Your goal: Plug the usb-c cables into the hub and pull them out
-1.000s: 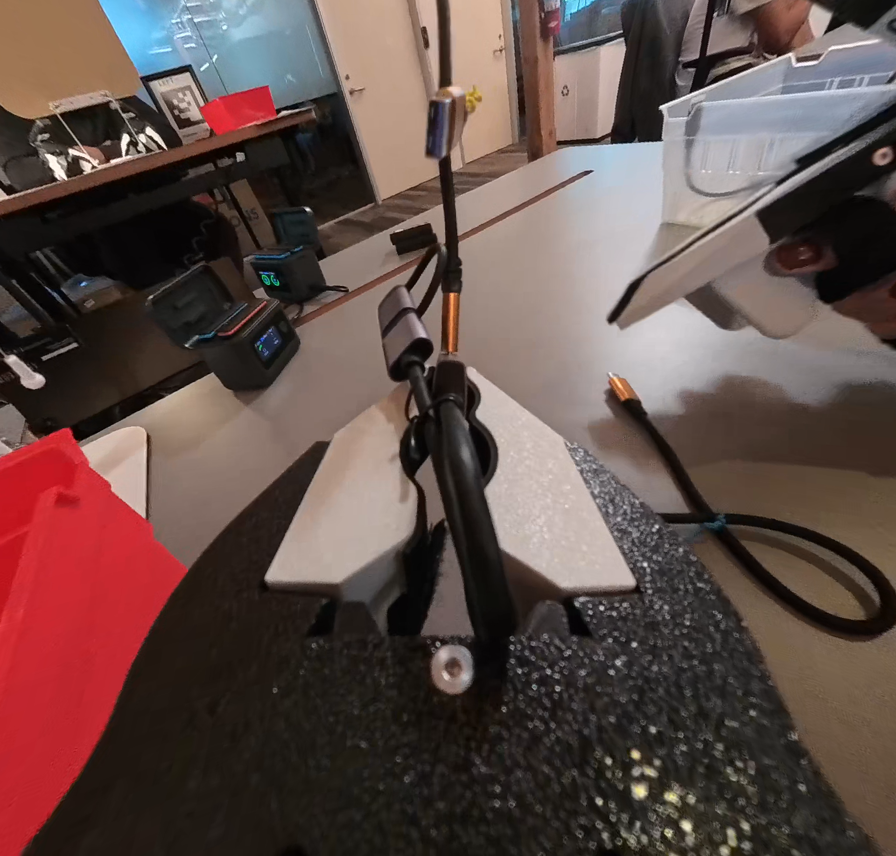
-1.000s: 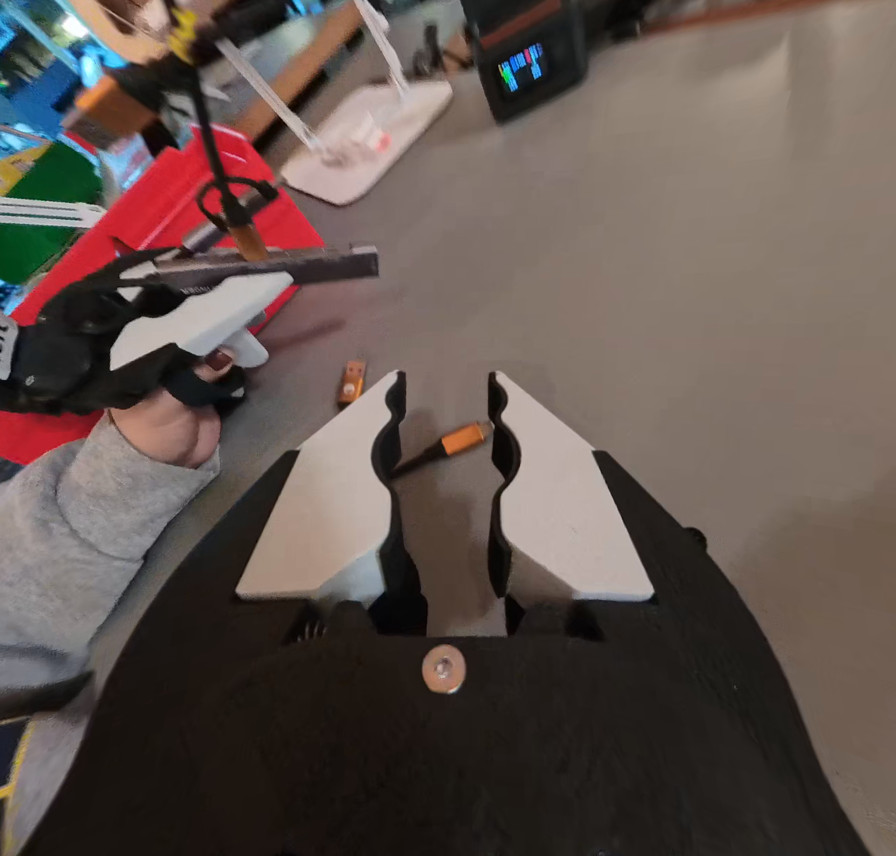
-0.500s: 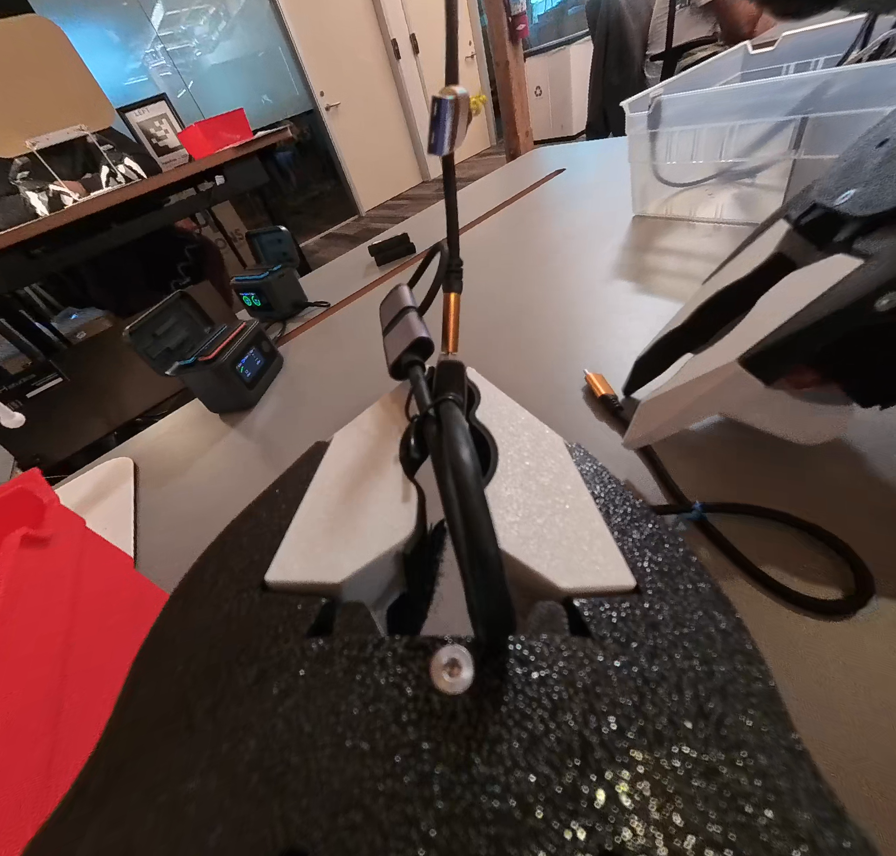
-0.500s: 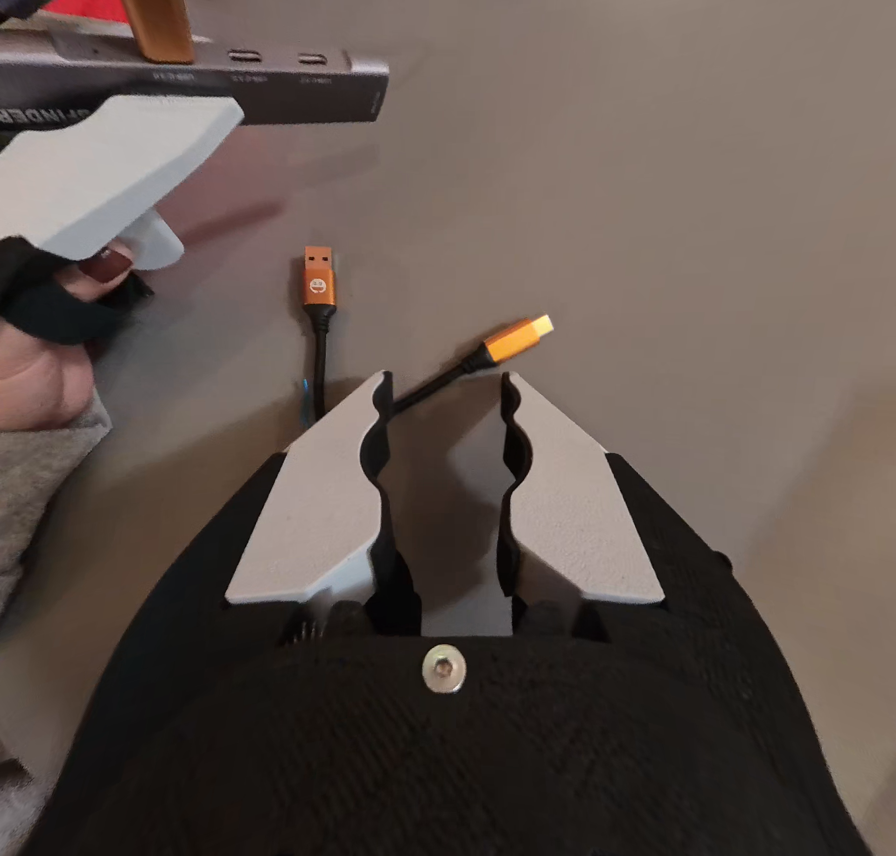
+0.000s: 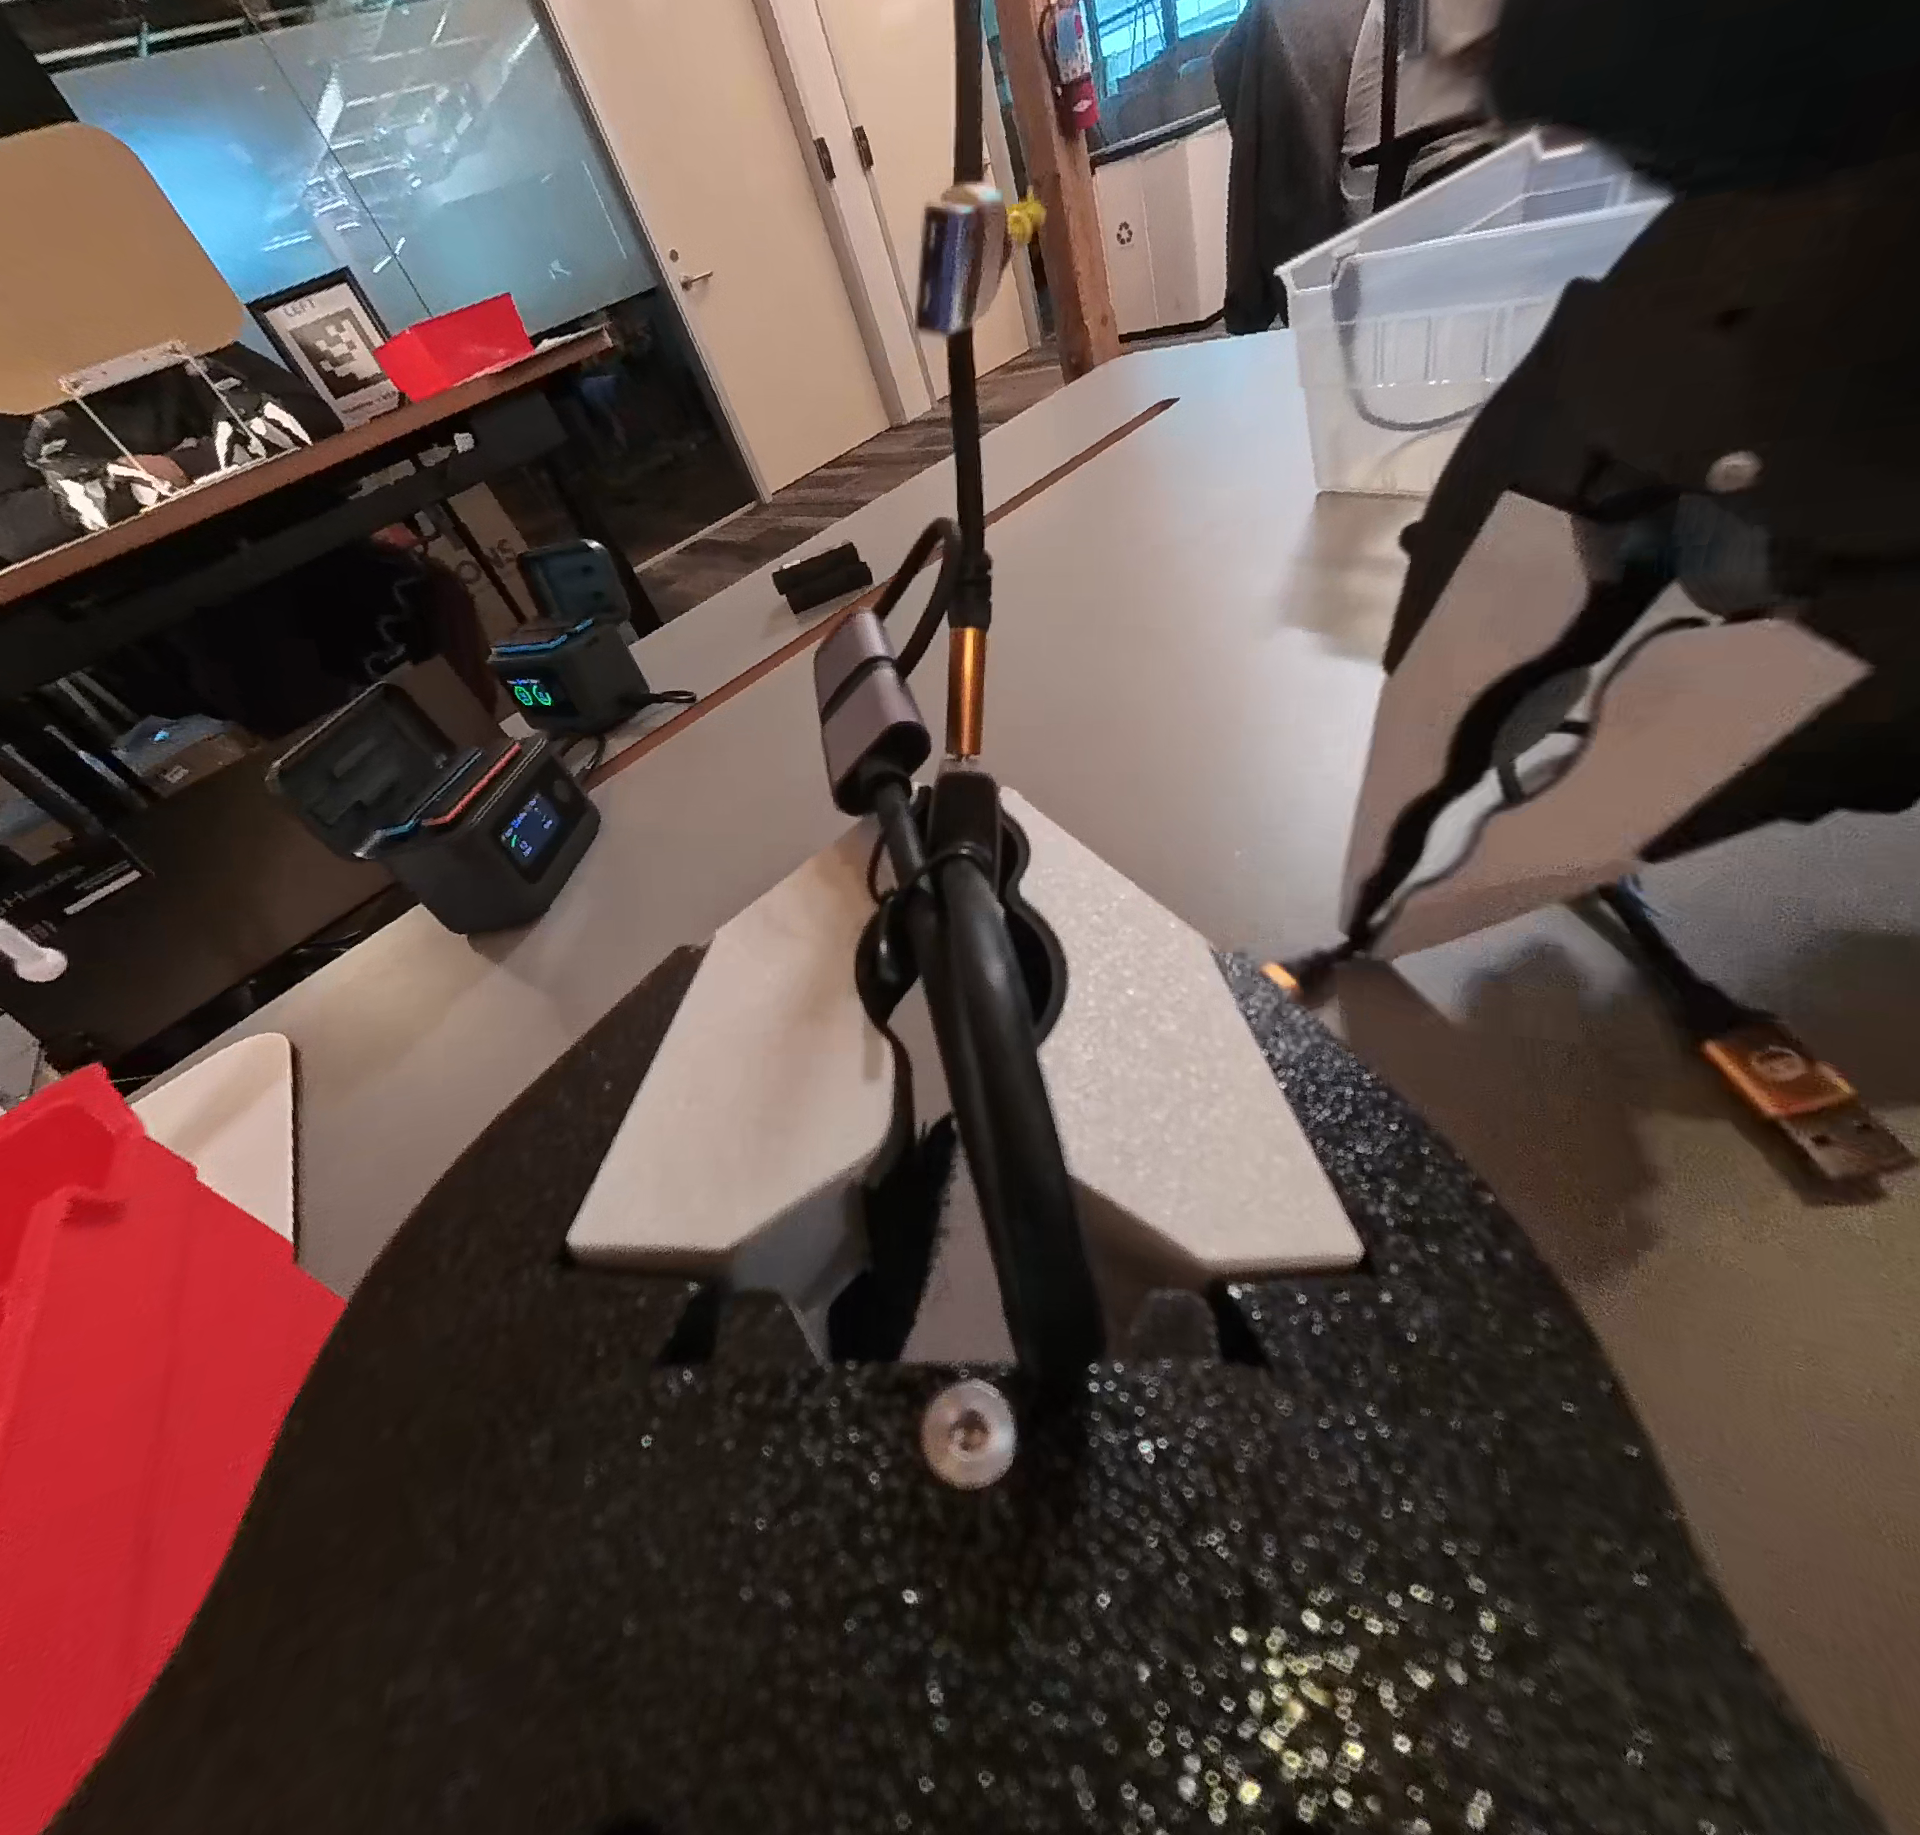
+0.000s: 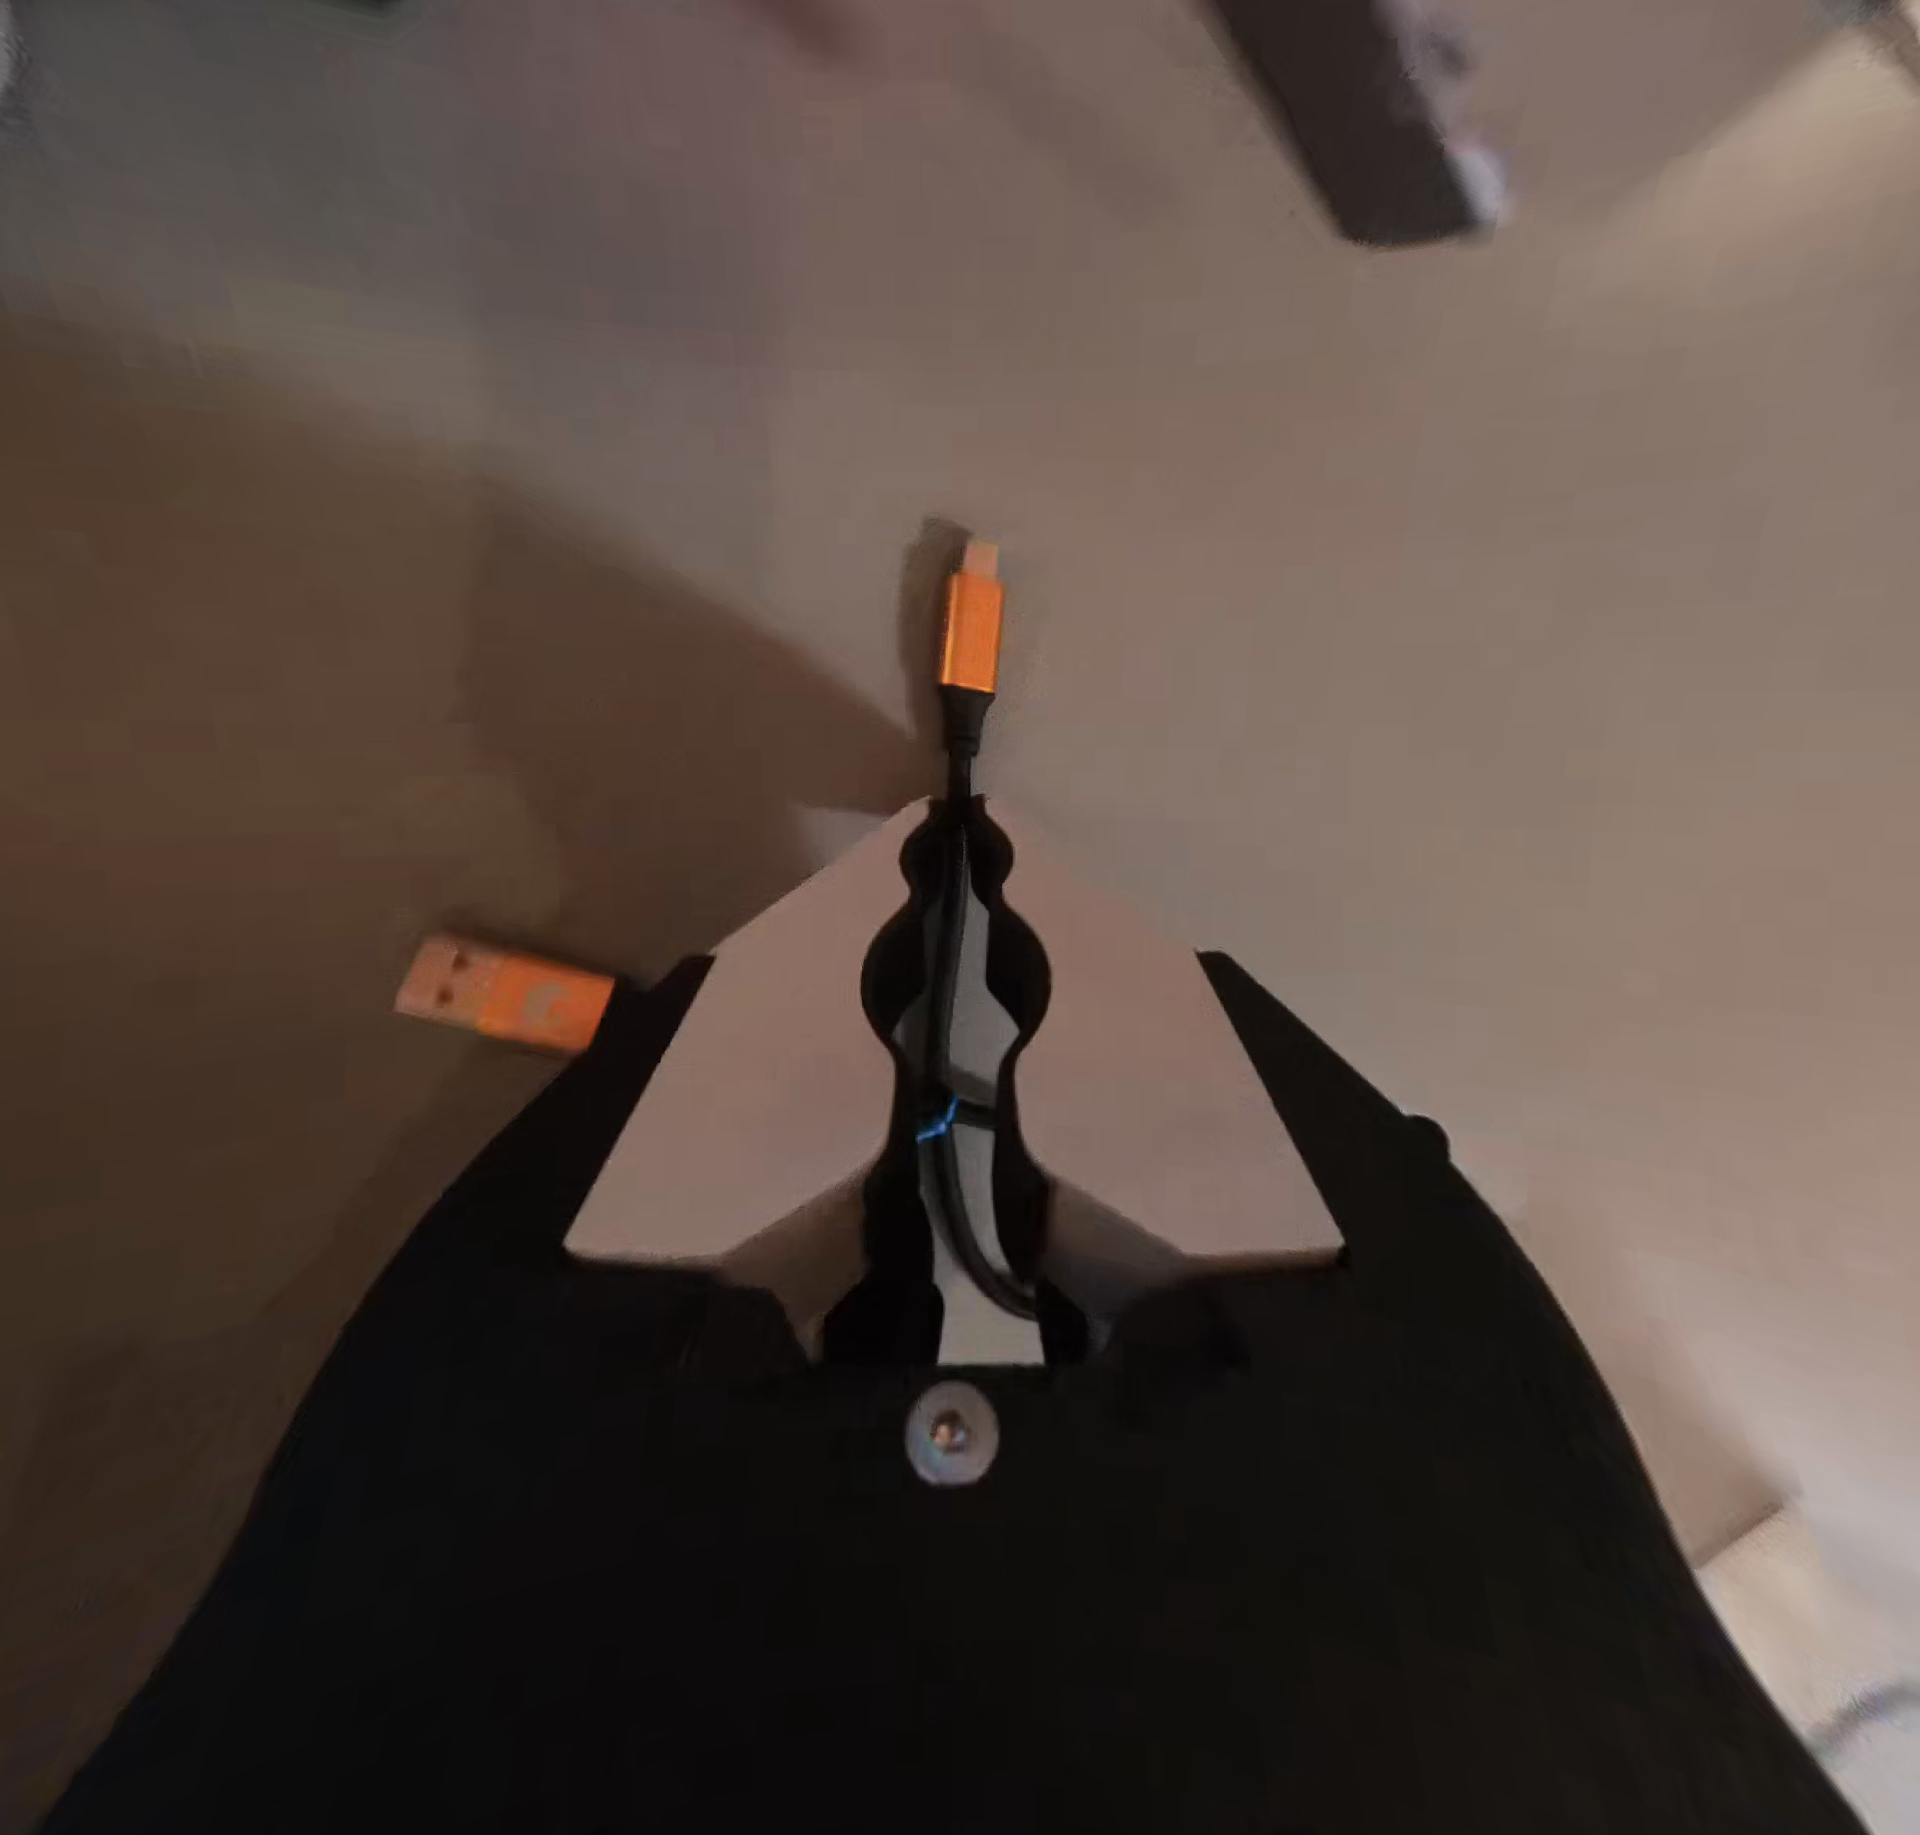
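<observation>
My left gripper (image 5: 951, 835) is shut on the dark hub (image 5: 975, 798), held edge-on above the grey table (image 5: 1195, 559). One black cable's orange USB-C plug (image 5: 966, 689) stands plugged into the hub's top. The hub's own grey connector (image 5: 868, 715) hangs beside it. My right gripper (image 6: 951, 811) is shut on a second black cable just behind its orange USB-C plug (image 6: 971, 632), which sticks out ahead, low over the table. That cable's orange USB-A end (image 6: 509, 996) lies to the left. The right gripper (image 5: 1351, 938) also shows in the left wrist view. The hub (image 6: 1361, 92) is blurred at the top.
A clear plastic bin (image 5: 1455, 331) stands at the back right. A red bin (image 5: 125, 1370) and a white pad (image 5: 229, 1110) are at the left. Dark charger cases (image 5: 468, 840) sit at the table's left edge. The USB-A end (image 5: 1787, 1099) lies at the right. There is about 11 cm between the tips of the two grippers.
My right gripper has come down over the loose cable and closed on it behind the USB-C plug. The left gripper still holds the hub, little moved.
</observation>
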Tool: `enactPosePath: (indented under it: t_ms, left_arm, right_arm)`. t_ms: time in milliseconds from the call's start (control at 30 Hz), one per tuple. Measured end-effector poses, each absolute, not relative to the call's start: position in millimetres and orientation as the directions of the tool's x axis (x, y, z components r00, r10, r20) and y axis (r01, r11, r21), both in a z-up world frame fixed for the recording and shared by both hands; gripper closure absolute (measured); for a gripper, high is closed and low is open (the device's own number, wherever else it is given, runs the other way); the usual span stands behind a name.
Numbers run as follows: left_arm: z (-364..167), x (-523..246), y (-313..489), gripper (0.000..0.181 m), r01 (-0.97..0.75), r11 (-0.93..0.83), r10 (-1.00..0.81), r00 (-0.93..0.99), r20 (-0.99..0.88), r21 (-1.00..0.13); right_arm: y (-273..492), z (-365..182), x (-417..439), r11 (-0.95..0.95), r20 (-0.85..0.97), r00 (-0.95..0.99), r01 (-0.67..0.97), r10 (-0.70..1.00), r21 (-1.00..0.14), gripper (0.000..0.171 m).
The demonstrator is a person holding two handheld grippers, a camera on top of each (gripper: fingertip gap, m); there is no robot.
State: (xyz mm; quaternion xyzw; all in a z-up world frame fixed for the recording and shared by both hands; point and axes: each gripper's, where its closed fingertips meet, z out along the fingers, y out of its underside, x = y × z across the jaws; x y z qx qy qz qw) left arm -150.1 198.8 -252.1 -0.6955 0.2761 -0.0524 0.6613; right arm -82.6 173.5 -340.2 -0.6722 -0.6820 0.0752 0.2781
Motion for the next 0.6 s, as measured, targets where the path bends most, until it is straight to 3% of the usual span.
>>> enactPosePath:
  t_ms: [33, 133, 200, 300, 367, 433, 500, 533, 600]
  left_arm:
    - [-251, -150, 199, 0.174, -0.311, 0.03, -0.454, 0.842, -0.29, -0.95]
    - [-250, -148, 199, 0.174, -0.309, 0.033, -0.458, 0.841, -0.289, -0.951]
    - [-251, -146, 199, 0.174, -0.314, 0.031, -0.465, 0.836, -0.291, -0.949]
    - [-252, -145, 199, 0.174, -0.321, 0.031, -0.469, 0.832, -0.298, -0.947]
    - [-252, -144, 199, 0.174, -0.321, 0.032, -0.473, 0.829, -0.297, -0.947]
    - [-252, -144, 199, 0.174, -0.326, 0.035, -0.476, 0.826, -0.303, -0.945]
    - [-254, -143, 199, 0.174, -0.341, 0.039, -0.482, 0.817, -0.317, -0.939]
    - [-254, -141, 199, 0.175, -0.351, 0.048, -0.493, 0.806, -0.327, -0.935]
    - [-257, -132, 195, 0.175, -0.376, 0.071, -0.552, 0.756, -0.35, -0.924]
  right_arm:
    - [168, -340, -81, 0.224, 0.319, -0.082, 0.869, 0.944, -0.441, 0.169]
    - [164, -338, -76, 0.394, 0.387, -0.242, 0.836, 0.89, -0.382, 0.169]
    - [165, -338, -75, 0.353, 0.363, -0.203, 0.839, 0.909, -0.415, 0.169]
    - [167, -337, -74, 0.221, 0.264, -0.097, 0.842, 0.96, -0.493, 0.144]
    - [168, -337, -73, 0.162, 0.21, -0.058, 0.838, 0.976, -0.522, 0.138]
    - [165, -339, -74, 0.126, 0.16, -0.046, 0.833, 0.986, -0.539, 0.142]
    - [160, -341, -76, 0.094, 0.109, -0.04, 0.83, 0.993, -0.549, 0.158]
    - [161, -341, -76, 0.091, 0.114, -0.033, 0.832, 0.993, -0.548, 0.168]
    - [173, -339, -70, 0.111, 0.193, -0.007, 0.841, 0.981, -0.529, 0.168]
